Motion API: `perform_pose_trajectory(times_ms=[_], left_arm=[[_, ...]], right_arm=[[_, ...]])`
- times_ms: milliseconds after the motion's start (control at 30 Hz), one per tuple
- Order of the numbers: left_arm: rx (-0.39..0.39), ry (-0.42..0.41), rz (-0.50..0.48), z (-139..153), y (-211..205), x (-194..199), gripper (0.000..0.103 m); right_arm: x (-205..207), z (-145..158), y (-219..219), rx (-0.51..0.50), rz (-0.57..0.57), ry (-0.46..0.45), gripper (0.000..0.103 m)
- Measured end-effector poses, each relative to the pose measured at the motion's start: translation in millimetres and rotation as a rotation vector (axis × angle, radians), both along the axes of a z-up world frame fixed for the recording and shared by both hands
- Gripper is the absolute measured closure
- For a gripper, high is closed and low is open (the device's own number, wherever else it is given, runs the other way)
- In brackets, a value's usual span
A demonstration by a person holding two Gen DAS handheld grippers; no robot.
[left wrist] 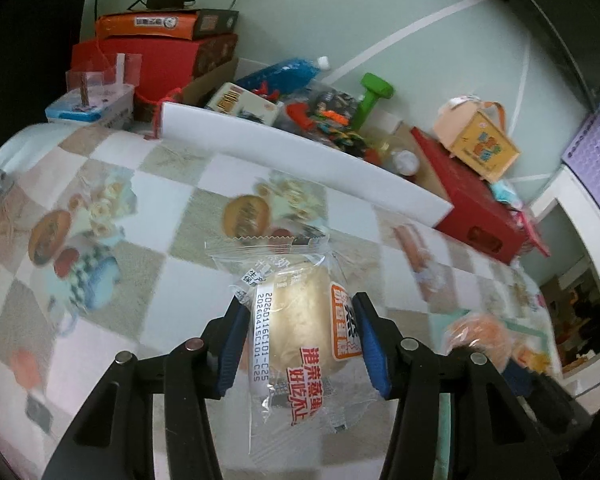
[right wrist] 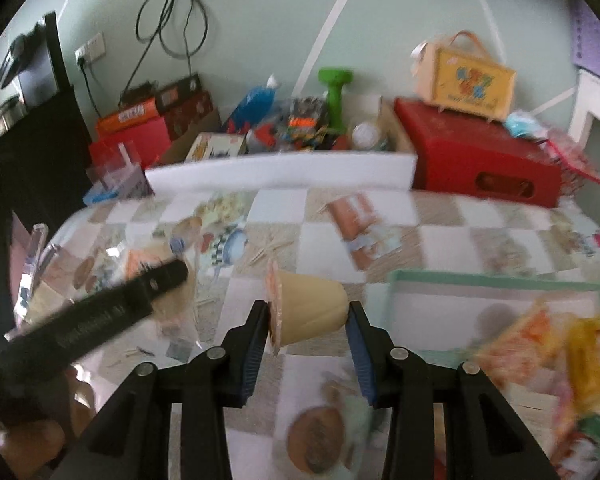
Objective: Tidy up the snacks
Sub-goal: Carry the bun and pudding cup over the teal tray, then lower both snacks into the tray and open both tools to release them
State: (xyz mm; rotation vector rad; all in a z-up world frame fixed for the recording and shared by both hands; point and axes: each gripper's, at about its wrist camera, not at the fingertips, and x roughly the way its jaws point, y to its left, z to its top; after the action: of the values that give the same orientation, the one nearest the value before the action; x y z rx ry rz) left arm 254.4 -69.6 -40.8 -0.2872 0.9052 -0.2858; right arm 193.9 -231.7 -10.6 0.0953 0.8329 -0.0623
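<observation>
While left gripper point(left wrist: 300, 344) clamps bun point(left wrist: 300, 332), right gripper point(right wrist: 308, 336) clamps cup point(right wrist: 312, 312); tablecloth point(left wrist: 160, 208) ahead open.

Cake wrapper point(left wrist: 300, 336): codes "2026011 6C101-C25", prob. "20260415C101-C2S"; red Chinese text.

Table cloth point(left wrist: 112, 184) has white & tan squares w/ food pics. Left tongs point(left wrist: 300, 344) are black w/ blue pads, on a pale yellow bun in a clear wrapper point(left wrist: 300, 332) w/ red & orange letters. Right tongs point(right wrist: 308, 328) match, on a tan cup point(right wrist: 312, 312) w/ pink lid. Behind the cloth: white board point(right wrist: 280, 172), red box point(right wrist: 480, 160), green dumbbell point(right wrist: 335, 96). Tray point(right wrist: 496, 280) on the cloth has a mint green rim.
</observation>
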Motion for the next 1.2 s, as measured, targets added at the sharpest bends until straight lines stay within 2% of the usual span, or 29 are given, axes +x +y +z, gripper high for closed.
perform_pose_trajectory(times_ms=[67, 233, 367, 533, 767, 1067, 1100, 1200], left_arm=[[-0.026, 0.004, -0.033, 8, -11, -9, 0.05], [-0.016, -0.016, -0.102, 33, -42, -39, 0.049], [-0.016, -0.049, -0.17, 54, -67, -66, 0.049], [-0.019, -0.065, -0.288, 62, -105, -101, 0.049], [-0.005, -0.039, -0.42, 48, -158, -124, 0.049], [-0.035, 0.004, -0.443, 28, -186, -117, 0.049], [-0.039, 0.009, -0.442, 26, -186, -116, 0.046], [-0.056, 0.014, -0.44, 27, -183, -116, 0.03]], right_arm=[[-14, 14, -10, -0.006, -0.031, -0.017, 0.061], [-57, 45, -50, -0.026, -0.152, -0.06, 0.061], [-94, 54, -80, -0.027, -0.245, -0.069, 0.061], [-132, 51, -118, -0.029, -0.348, -0.038, 0.061], [-156, 34, -143, -0.002, -0.379, 0.014, 0.061], [-145, 8, -155, 0.038, -0.378, 0.07, 0.06], [-144, 6, -154, 0.038, -0.373, 0.076, 0.06], [-140, 1, -155, 0.034, -0.373, 0.094, 0.06]])
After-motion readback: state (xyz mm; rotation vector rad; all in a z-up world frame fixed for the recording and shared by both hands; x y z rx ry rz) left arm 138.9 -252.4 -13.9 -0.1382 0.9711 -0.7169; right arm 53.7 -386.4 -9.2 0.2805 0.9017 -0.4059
